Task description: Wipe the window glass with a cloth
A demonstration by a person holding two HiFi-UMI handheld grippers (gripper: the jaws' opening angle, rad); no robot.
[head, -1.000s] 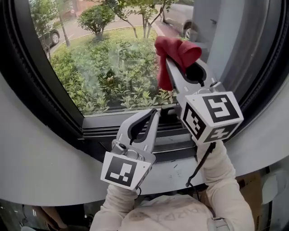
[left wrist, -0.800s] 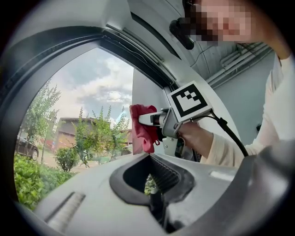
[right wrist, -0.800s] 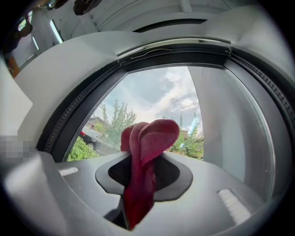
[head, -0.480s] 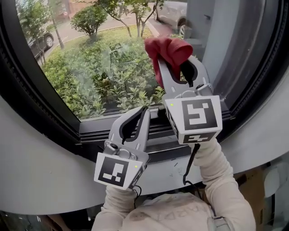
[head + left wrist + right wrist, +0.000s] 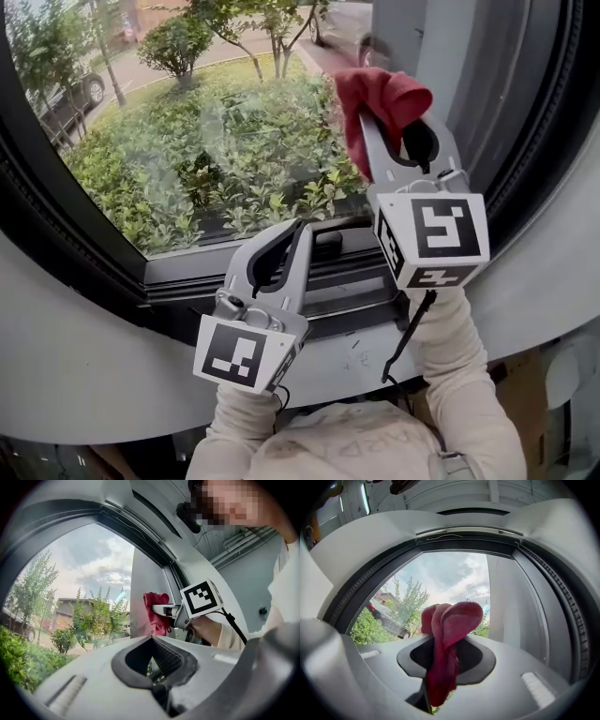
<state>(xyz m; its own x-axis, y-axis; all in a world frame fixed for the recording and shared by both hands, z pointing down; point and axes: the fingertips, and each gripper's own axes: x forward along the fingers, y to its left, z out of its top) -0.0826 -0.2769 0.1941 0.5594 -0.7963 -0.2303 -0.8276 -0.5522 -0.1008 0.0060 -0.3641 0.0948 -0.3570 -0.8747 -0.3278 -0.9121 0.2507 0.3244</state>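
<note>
A red cloth [image 5: 382,97] is bunched at the tips of my right gripper [image 5: 371,129], which is shut on it. The cloth is held up to the right part of the window glass [image 5: 216,141], close to the grey upright of the frame [image 5: 450,66]. In the right gripper view the cloth [image 5: 445,634] hangs down between the jaws in front of the glass [image 5: 440,581]. My left gripper [image 5: 302,232] is shut and holds nothing; it points at the lower window frame. From the left gripper view, the cloth [image 5: 157,612] and the right gripper's marker cube [image 5: 201,600] show above the shut jaws.
A dark rubber seal [image 5: 84,253] rings the curved window, and a black sill track [image 5: 328,281] lies below the glass. Bushes, trees and parked cars are outside. White curved wall [image 5: 84,356] lies under the sill. The person's sleeves [image 5: 459,375] are at the bottom.
My right gripper carried the cloth left across the glass, then back to the right, nearer the grey upright. The left gripper has hardly moved.
</note>
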